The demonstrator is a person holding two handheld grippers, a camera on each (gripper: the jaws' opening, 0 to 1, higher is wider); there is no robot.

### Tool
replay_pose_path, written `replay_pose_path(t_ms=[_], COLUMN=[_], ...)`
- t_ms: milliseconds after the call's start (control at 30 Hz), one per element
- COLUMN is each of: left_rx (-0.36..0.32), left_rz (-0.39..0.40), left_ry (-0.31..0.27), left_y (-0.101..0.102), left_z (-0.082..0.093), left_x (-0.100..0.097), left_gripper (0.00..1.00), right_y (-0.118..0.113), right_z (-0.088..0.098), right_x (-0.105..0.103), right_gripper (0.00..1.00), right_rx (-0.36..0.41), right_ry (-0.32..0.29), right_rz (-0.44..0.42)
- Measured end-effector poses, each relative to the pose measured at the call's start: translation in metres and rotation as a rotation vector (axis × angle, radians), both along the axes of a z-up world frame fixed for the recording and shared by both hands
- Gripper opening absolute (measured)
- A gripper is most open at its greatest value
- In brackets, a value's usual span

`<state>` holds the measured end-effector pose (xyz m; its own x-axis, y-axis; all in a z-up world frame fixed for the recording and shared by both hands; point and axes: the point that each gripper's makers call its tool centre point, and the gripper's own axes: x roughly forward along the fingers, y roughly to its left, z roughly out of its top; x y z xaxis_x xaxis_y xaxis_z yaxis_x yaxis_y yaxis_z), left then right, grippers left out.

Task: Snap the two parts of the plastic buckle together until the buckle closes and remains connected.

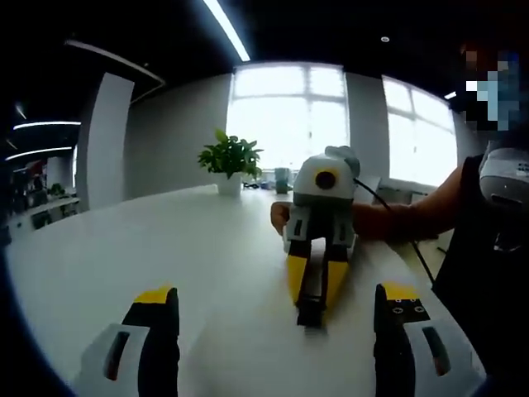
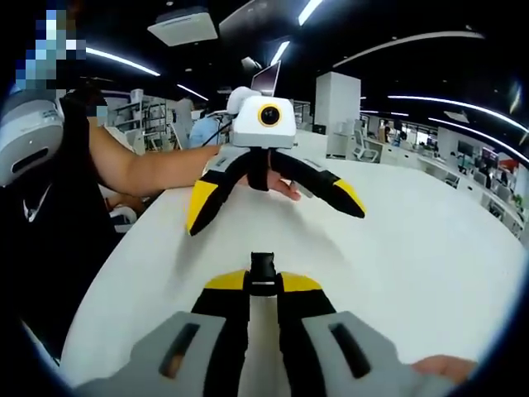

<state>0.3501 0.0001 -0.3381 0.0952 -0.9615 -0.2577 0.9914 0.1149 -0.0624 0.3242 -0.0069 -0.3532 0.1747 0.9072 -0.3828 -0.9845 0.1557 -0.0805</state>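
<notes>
Right gripper clamps black buckle part narrow over white table; left gripper spread wide, facing it, apart.

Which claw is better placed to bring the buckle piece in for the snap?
Probably the right claw: it is shut on a black buckle piece over the white table. The left claw is open and holds nothing.

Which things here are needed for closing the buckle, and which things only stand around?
Needed:
- buckle part, clamped in the right hand-held gripper
- left hand-held gripper, open
- table

Standing around:
- potted plant
- windows
- ceiling lights
</notes>
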Motion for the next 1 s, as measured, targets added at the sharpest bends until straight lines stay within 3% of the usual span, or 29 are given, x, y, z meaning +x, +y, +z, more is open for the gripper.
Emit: replay_pose_path(t_ms=[333,667,1000], left_rx=[0.017,-0.032,-0.015], left_rz=[0.026,0.094,0.135], left_ry=[-0.05,-0.05,-0.06], left_y=[0.005,0.01,0.013], left_z=[0.003,0.017,0.013], left_x=[0.008,0.021,0.029], left_gripper=[1.0,1.0,1.0], right_y=[-0.006,-0.009,-0.011], right_z=[0.009,0.01,0.011], right_x=[0.011,0.021,0.029], right_gripper=[0.11,0.11,0.11], right_rx=[0.024,0.018,0.012], right_ry=[-0.023,-0.039,-0.049], right_rz=[-0.046,-0.085,-0.123])
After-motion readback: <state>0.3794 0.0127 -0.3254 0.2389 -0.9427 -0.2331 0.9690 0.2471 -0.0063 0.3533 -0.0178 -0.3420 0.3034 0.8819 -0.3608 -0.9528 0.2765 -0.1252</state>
